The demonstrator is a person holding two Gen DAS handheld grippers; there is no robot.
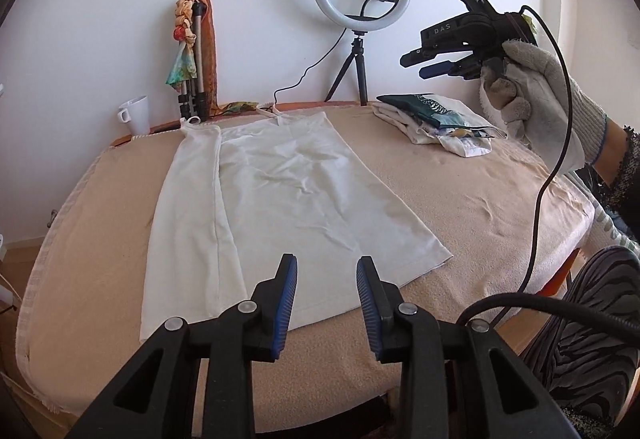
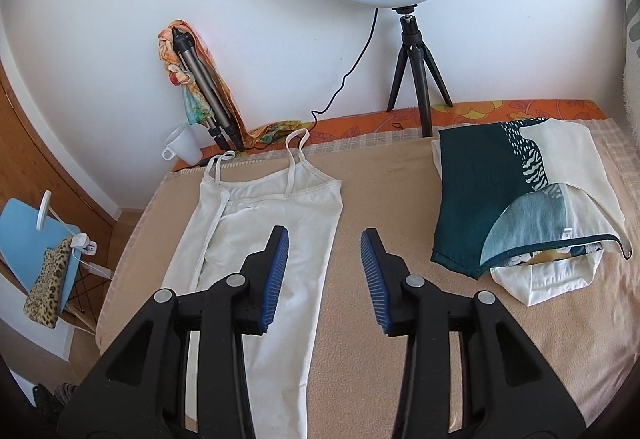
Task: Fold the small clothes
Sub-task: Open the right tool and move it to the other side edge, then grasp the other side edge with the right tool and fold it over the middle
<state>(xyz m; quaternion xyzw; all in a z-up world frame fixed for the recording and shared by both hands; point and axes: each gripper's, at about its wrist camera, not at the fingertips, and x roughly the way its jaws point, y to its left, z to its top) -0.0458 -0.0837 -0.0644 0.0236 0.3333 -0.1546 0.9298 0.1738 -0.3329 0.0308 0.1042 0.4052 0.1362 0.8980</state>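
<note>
A white strappy top (image 1: 280,191) lies flat on the beige towel-covered table (image 1: 480,207), its left side folded inward along a lengthwise crease. It also shows in the right wrist view (image 2: 256,239). My left gripper (image 1: 327,271) is open and empty, hovering over the top's hem. My right gripper (image 2: 324,243) is open and empty, above the top's right edge. In the left wrist view the right gripper (image 1: 416,66) is held high at the right in a gloved hand.
A pile of folded clothes with a green patterned piece (image 2: 512,199) lies at the back right of the table, also in the left wrist view (image 1: 436,123). A ring light on a tripod (image 1: 360,35), a white mug (image 1: 136,115) and a folded tripod (image 1: 192,59) stand along the wall.
</note>
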